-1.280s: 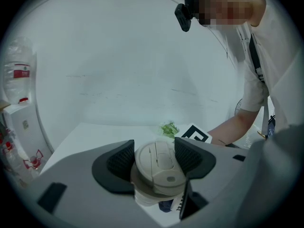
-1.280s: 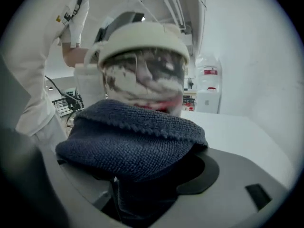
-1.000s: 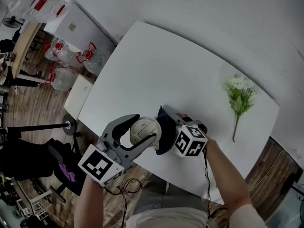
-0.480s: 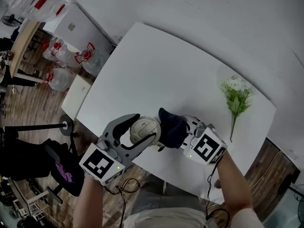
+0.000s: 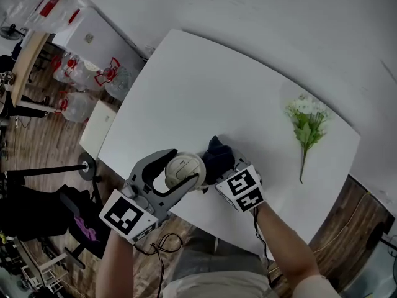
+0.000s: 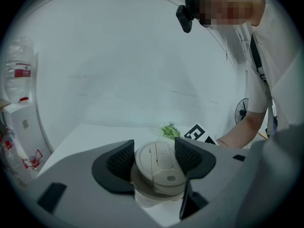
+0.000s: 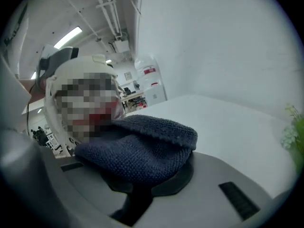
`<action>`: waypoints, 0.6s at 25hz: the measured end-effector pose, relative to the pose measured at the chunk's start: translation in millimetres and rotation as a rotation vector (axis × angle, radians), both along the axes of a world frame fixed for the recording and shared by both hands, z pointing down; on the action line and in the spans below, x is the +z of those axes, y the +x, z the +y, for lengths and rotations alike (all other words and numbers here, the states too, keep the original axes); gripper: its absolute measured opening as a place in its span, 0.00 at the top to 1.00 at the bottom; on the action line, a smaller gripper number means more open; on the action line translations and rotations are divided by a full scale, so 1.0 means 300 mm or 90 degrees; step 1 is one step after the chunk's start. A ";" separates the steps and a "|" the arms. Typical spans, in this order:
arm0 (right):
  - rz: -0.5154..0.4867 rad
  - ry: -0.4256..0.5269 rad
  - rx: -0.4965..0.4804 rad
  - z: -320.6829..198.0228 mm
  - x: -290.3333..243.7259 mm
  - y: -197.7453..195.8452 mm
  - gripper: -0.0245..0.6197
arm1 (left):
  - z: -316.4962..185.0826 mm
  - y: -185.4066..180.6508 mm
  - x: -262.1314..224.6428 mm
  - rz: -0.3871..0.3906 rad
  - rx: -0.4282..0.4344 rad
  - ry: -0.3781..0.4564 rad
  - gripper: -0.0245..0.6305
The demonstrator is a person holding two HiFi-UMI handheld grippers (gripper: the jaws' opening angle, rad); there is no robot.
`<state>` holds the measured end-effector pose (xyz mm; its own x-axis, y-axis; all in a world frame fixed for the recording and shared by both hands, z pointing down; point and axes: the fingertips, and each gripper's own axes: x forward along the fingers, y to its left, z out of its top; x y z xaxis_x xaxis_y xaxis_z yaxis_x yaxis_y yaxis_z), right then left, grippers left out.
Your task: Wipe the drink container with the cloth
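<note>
A cream-lidded drink container (image 5: 182,170) stands near the table's front edge. My left gripper (image 5: 186,165) is shut on it, and in the left gripper view both pads (image 6: 124,159) press the lid (image 6: 159,167). A dark blue knitted cloth (image 5: 218,157) rests against the container's right side. My right gripper (image 5: 218,169) is closing its jaws on it. In the right gripper view the cloth (image 7: 142,148) is bunched between the jaws, with the container (image 7: 71,70) just behind it.
The white table (image 5: 205,85) has a sprig of white flowers (image 5: 307,126) lying at its right. On the floor to the left are large water bottles (image 5: 93,85) and a round stand base (image 5: 87,164). A white wall runs behind the table.
The right gripper's jaws have closed on the cloth. It swung out to the right with the cloth, then came back against the container. The left gripper and container stayed put.
</note>
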<state>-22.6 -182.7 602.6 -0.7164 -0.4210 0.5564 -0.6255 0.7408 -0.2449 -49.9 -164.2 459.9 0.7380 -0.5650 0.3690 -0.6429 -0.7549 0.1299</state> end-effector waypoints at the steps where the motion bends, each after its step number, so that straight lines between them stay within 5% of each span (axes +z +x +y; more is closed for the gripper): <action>1: 0.014 -0.011 0.000 0.016 0.015 0.002 0.87 | -0.001 0.000 0.000 0.000 0.000 0.000 0.53; 4: 0.025 -0.046 -0.022 0.083 0.036 0.012 0.88 | -0.002 0.000 0.002 -0.001 0.000 -0.002 0.53; 9: -0.063 -0.071 -0.028 0.151 -0.074 0.017 0.87 | 0.000 0.002 0.006 -0.003 0.007 -0.004 0.53; 15: -0.160 -0.010 0.011 0.031 -0.267 0.020 0.87 | -0.005 0.015 -0.002 -0.008 0.116 0.014 0.53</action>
<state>-16.5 -173.4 522.5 -0.8256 -0.4277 0.3681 -0.5565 0.7253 -0.4053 -45.3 -165.6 459.3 0.8240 -0.4305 0.3683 -0.4968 -0.8616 0.1043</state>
